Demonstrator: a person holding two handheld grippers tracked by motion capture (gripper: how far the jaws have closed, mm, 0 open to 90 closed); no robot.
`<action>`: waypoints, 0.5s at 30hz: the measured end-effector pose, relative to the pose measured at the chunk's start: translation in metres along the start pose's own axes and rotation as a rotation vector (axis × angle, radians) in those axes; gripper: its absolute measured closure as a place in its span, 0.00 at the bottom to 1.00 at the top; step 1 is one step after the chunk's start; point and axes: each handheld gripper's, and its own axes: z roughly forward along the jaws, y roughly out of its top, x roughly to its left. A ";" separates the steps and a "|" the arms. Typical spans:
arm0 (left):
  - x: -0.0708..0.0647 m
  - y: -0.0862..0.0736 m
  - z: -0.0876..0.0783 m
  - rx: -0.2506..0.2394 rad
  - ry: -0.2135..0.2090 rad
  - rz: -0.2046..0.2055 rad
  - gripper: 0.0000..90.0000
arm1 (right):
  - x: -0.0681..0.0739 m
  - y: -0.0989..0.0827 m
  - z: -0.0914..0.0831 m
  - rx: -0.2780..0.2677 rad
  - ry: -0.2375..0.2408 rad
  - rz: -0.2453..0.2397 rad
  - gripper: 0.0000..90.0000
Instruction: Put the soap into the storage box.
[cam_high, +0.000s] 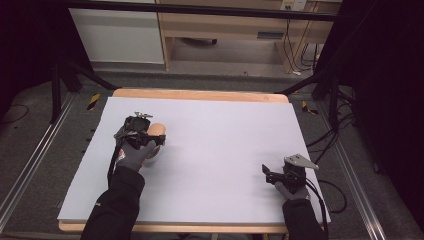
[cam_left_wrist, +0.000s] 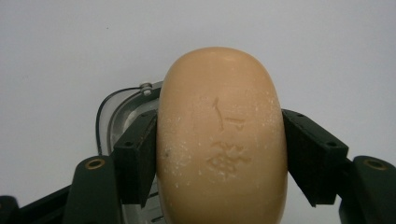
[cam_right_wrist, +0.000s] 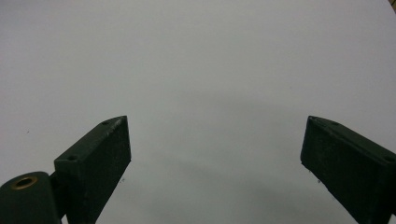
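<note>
1. A table (cam_high: 200, 95) with a wooden rim carries a pale grey-white sheet (cam_high: 215, 150) over nearly all of its top; the wood shows along the far edge and at the near corners.
2. Left gripper (cam_high: 150, 136): in the left half of the sheet, nearer the far edge than the near one, held by a gloved hand (cam_high: 132, 155) in a dark sleeve.
3. Its jaws are closed onto a bar of soap (cam_left_wrist: 222, 140), one pad pressed against each long side. In the left gripper view the bar is tan and oval, has a stamped mark on its upper face, and carries white flecks.
4. High view: the soap (cam_high: 157, 131) shows as a small tan patch just past the glove; most of the bar is hidden by the gripper.
5. Left gripper view: below and behind the soap lies a clear soap dish (cam_left_wrist: 123, 112) with a dark rim, partly hidden by the bar and the left-hand jaw. Whether the soap touches the dish cannot be told. The high view does not resolve the dish.
6. Right gripper (cam_high: 268, 172): near the right edge of the sheet, toward the near right corner, well apart from the soap, grey plate on top.
7. Right gripper view: jaws spread wide (cam_right_wrist: 215, 154) with nothing between them, bare sheet beneath.
8. Beyond the table's far edge: a wooden cabinet (cam_high: 225, 25), and cables (cam_high: 295, 45) on the floor.
</note>
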 end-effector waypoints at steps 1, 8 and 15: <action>0.001 0.000 0.001 0.000 0.000 -0.003 0.36 | 0.000 0.000 0.000 -0.001 0.000 -0.001 0.10; 0.005 -0.004 0.008 0.012 0.005 -0.020 0.36 | 0.000 0.000 -0.001 0.001 -0.004 -0.004 0.10; 0.009 -0.008 0.011 0.019 0.013 -0.029 0.36 | 0.003 0.001 0.000 0.005 -0.005 -0.020 0.10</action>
